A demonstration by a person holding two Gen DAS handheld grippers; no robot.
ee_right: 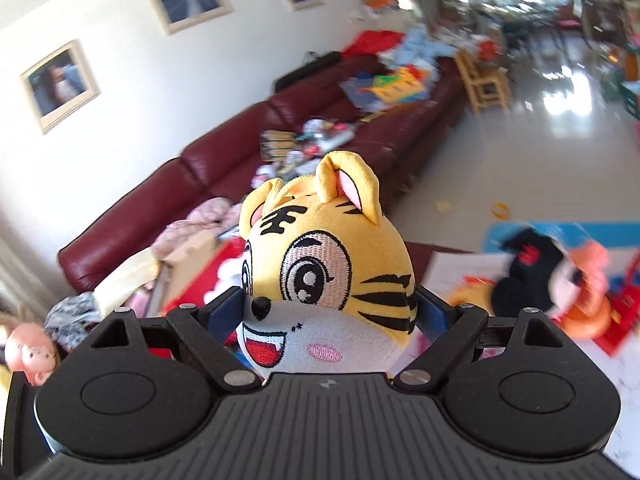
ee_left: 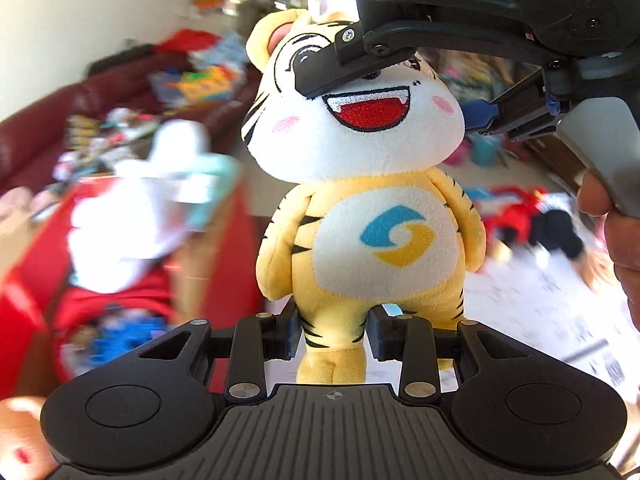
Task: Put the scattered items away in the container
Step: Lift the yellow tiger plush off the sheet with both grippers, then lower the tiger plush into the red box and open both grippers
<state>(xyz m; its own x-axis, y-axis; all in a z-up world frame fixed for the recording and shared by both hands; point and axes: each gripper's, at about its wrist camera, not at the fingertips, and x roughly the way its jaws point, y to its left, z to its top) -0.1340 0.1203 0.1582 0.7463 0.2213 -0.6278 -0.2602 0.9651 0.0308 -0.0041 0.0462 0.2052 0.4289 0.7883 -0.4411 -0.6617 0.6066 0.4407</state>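
Note:
A yellow plush tiger (ee_left: 372, 236) with a white belly hangs upright in the air, gripped at both ends. My left gripper (ee_left: 334, 336) is shut on its legs, low in the left wrist view. My right gripper (ee_left: 396, 98) comes in from the upper right and is shut on the tiger's head (ee_right: 332, 276), jaws wide, one finger on each cheek. In the right wrist view that gripper (ee_right: 332, 312) clamps the head just below the eyes. A red box (ee_left: 236, 272) with several toys in it, among them a white plush (ee_left: 120, 232), stands blurred at the left.
A dark red sofa (ee_right: 224, 152) heaped with clothes and toys runs along the white wall. Black and red plush toys (ee_right: 532, 268) lie on a printed mat (ee_left: 552, 312) to the right. A doll (ee_right: 30, 354) lies at the lower left. A hand (ee_left: 624, 248) holds the right gripper.

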